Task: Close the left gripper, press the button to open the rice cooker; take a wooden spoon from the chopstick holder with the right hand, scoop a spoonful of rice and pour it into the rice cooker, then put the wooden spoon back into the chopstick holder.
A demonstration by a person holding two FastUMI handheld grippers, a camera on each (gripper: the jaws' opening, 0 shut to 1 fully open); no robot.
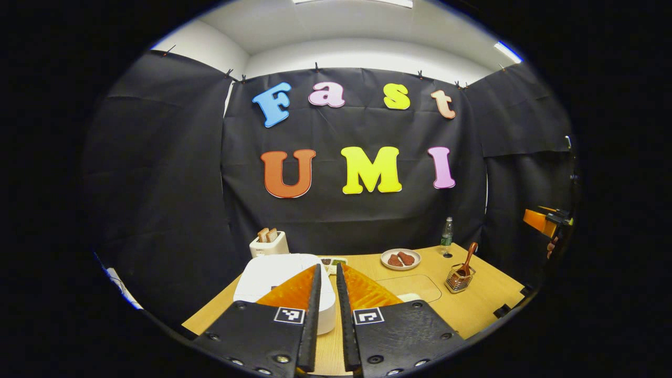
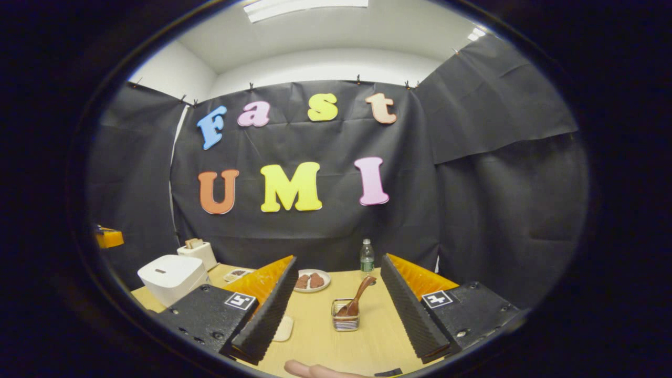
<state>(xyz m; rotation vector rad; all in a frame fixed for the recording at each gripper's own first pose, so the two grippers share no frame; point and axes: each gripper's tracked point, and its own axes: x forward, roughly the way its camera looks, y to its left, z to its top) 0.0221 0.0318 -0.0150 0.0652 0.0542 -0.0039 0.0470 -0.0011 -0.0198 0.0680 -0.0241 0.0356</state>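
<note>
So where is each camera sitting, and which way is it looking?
Left gripper view: rides on the left tongs, fingers nearly shut, looking across the white rice cooker to the back wall; the other tongs show at the far right.
Right gripper view: rides on the right tongs, fingers wide apart, aimed at the chopstick holder with the wooden spoon; a fingertip peeks in below.
Both share the rice cooker, toaster, plate, bottle and holder.

White rice cooker [image 1: 273,278] with its lid down, just beyond your left claw [image 1: 326,283], wooden spoon [image 2: 359,297] leaning upright in the wire chopstick holder [image 2: 345,316], ahead between your right claw's [image 2: 337,299] spread fingers, handle tilted right.
</note>
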